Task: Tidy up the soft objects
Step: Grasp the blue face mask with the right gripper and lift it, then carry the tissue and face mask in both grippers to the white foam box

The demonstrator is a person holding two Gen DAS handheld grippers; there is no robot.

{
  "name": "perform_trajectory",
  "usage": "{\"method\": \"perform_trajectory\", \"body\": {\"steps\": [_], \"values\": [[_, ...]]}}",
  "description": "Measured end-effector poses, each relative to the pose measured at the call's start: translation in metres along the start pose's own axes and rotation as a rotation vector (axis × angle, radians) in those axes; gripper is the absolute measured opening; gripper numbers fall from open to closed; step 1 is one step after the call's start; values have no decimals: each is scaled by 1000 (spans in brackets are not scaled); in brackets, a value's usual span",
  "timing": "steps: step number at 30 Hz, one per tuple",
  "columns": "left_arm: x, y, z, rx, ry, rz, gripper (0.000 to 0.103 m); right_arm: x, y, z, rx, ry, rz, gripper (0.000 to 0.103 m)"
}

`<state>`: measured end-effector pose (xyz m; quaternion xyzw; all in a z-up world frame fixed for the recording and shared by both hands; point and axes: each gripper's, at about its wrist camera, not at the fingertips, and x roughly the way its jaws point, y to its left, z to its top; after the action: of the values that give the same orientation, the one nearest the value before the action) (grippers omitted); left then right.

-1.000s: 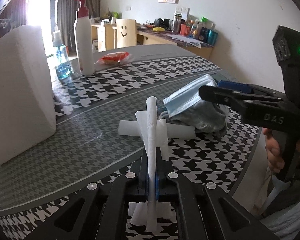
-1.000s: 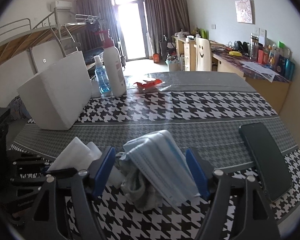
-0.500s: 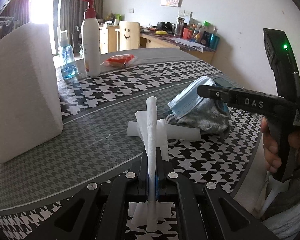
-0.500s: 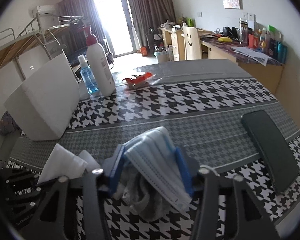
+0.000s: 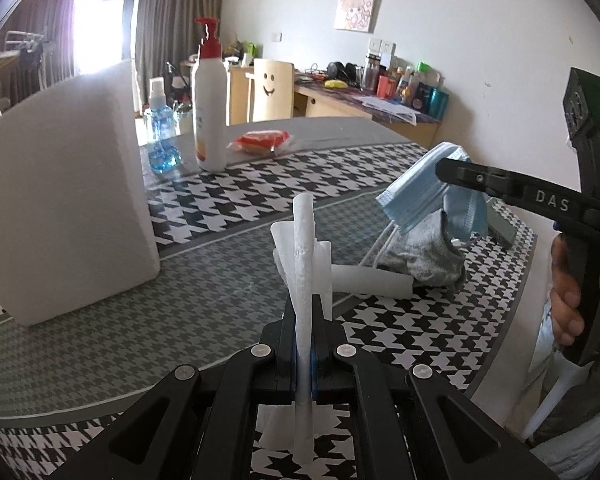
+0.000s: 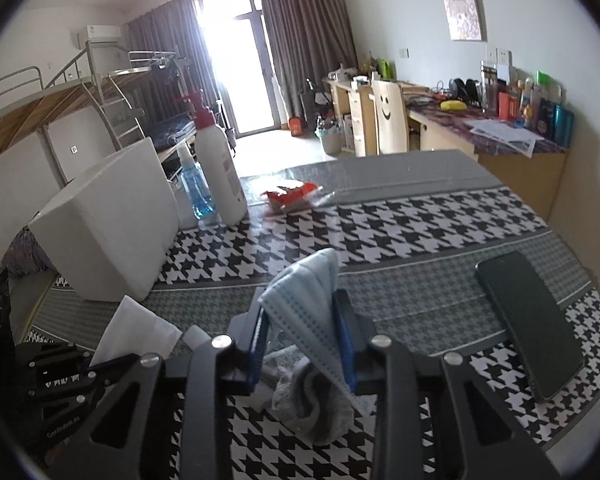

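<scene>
My left gripper is shut on a folded white tissue and holds it upright above the table; the tissue also shows in the right wrist view. My right gripper is shut on a light blue face mask and holds it lifted above a grey sock. In the left wrist view the mask hangs from the right gripper over the sock. A rolled white tissue lies by the sock.
A big white foam block stands at the left. A white pump bottle, a blue spray bottle and a red packet stand at the back. A black phone lies at the right near the table edge.
My right gripper closed on the blue mask and lifted it off the sock. My left gripper kept its hold on the tissue.
</scene>
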<state>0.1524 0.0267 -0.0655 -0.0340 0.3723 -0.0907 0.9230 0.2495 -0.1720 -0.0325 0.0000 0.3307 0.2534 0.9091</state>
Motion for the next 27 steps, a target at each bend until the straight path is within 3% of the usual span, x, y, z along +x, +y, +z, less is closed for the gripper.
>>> {"method": "perform_trajectory", "body": {"steps": [15, 27], "values": [[-30, 3, 9, 8, -87, 51, 4, -39, 10, 14, -24, -118, 11, 36], [-56, 5, 17, 16, -155, 87, 4, -48, 26, 14, -67, -140, 51, 36]]}}
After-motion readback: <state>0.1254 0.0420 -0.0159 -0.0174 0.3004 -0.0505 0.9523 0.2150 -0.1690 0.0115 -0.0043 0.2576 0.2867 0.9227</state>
